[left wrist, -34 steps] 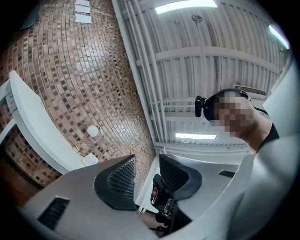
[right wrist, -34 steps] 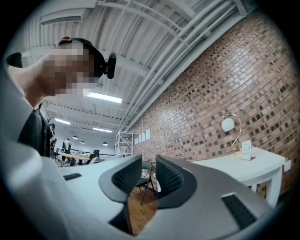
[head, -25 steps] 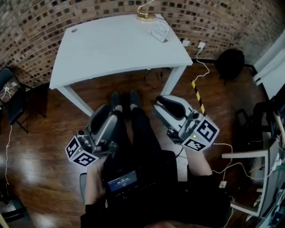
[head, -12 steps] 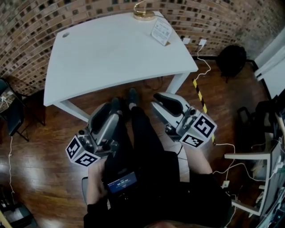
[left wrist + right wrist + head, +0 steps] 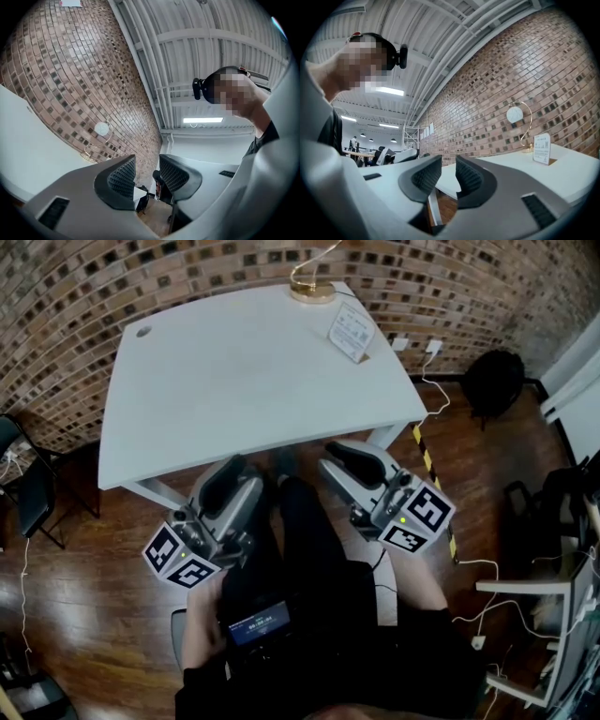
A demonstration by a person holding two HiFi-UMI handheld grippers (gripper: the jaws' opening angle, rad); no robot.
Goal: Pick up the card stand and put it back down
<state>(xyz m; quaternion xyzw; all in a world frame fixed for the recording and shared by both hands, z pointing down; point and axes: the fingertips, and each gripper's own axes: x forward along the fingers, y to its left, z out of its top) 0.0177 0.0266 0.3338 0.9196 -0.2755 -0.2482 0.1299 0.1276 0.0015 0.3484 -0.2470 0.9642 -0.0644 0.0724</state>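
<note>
I am holding my left gripper and right gripper at the desk's near edge, both spread, pinching nothing. The card stand is standing on the desk's far right corner, near the gold lamp.

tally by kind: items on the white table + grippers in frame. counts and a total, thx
card stand: 1
gold arc lamp: 1
grippers: 2 (left gripper, right gripper, both with jaws apart and nothing between them)
Total: 4
</note>
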